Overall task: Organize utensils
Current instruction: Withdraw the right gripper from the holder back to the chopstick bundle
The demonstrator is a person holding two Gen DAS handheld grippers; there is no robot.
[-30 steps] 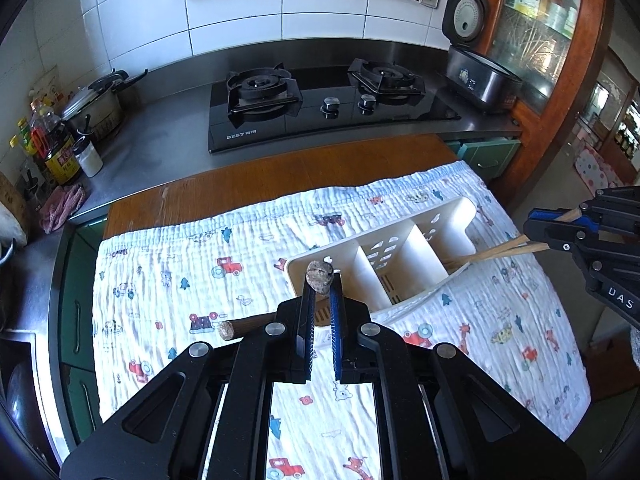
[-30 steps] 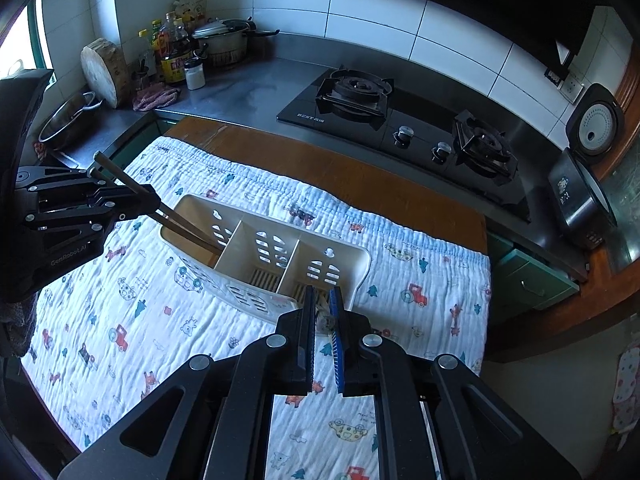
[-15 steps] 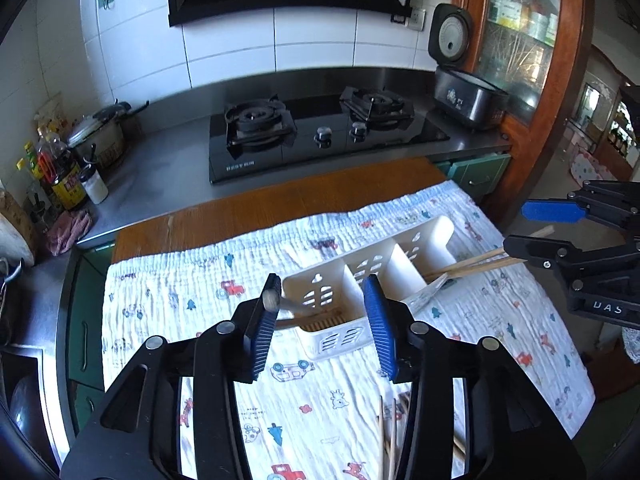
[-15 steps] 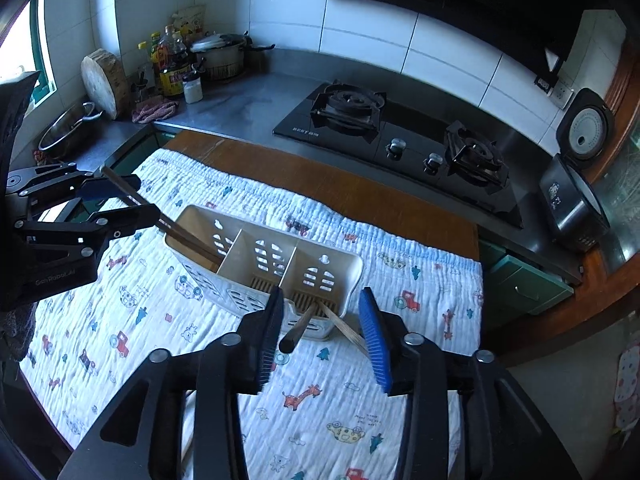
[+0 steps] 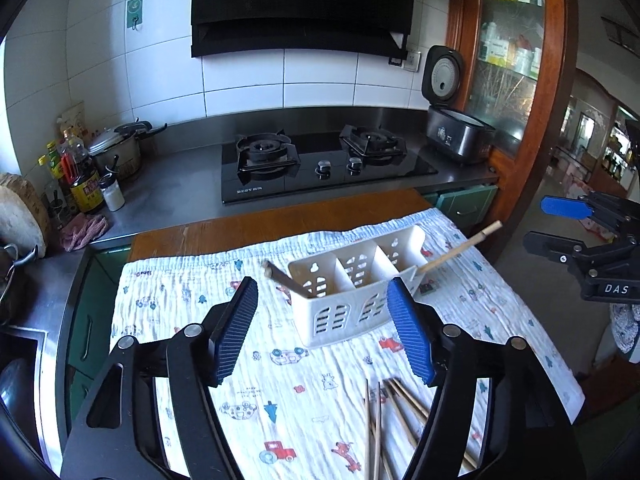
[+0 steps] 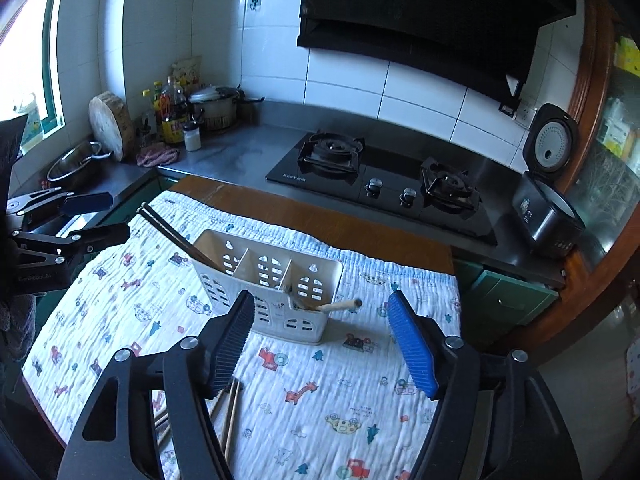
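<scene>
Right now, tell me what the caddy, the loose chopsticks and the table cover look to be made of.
Caddy: likely moulded plastic, cream, matte, with punched vent slots.
Loose chopsticks: probably bamboo or wood, pale tan, unvarnished look.
Table cover: crinkled cotton-like cloth, white with cartoon prints.

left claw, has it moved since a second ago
Yes. The left claw has backed up and away from the white caddy, which now sits clear beyond its tips, and its jaws are opening with nothing between them.

Wooden table, printed cloth over it, w/ white caddy, loose chopsticks
</scene>
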